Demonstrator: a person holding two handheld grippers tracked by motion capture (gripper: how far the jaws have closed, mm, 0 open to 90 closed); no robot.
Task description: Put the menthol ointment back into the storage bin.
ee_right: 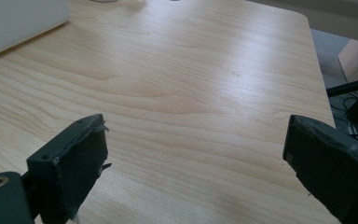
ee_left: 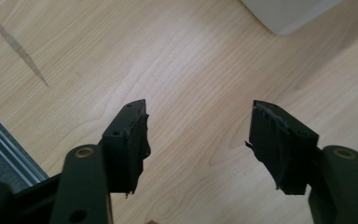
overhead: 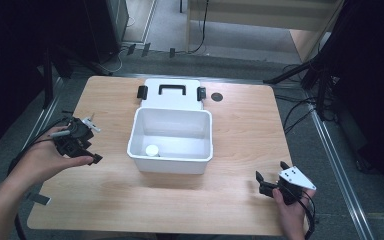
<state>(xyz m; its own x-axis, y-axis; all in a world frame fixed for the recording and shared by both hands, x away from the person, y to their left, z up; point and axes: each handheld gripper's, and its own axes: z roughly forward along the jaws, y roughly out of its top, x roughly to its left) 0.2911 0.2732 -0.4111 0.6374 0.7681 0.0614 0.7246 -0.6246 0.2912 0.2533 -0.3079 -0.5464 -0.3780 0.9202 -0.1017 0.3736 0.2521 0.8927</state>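
A wooden table (overhead: 240, 130) filled the middle of the high view. At its centre stood an open white box (overhead: 171, 160), its lid (overhead: 172, 95) with a black handle lying flat behind it, toward the top of the frame. Inside the box, in the lower left corner of its floor, sat a small round white object (overhead: 152, 150); what it was could not be told.

At the left of the frame a hand (overhead: 42, 160) held the left gripper (overhead: 87, 145) just above the table, left of the box and apart from it. In the left gripper view its two black jaws stood partly apart with only bare wood between them, gripping nothing; a corner of the white box (ee_left: 289, 14) showed at the upper right.

At the lower right of the high view the other hand (overhead: 292, 215) held the right gripper (overhead: 270, 175), topped by a grey three-cornered plate, near the table's front edge and well apart from the box. In the right gripper view its jaws stood wide apart over bare wood, holding nothing, with the box wall (ee_right: 18, 23) at the upper left.
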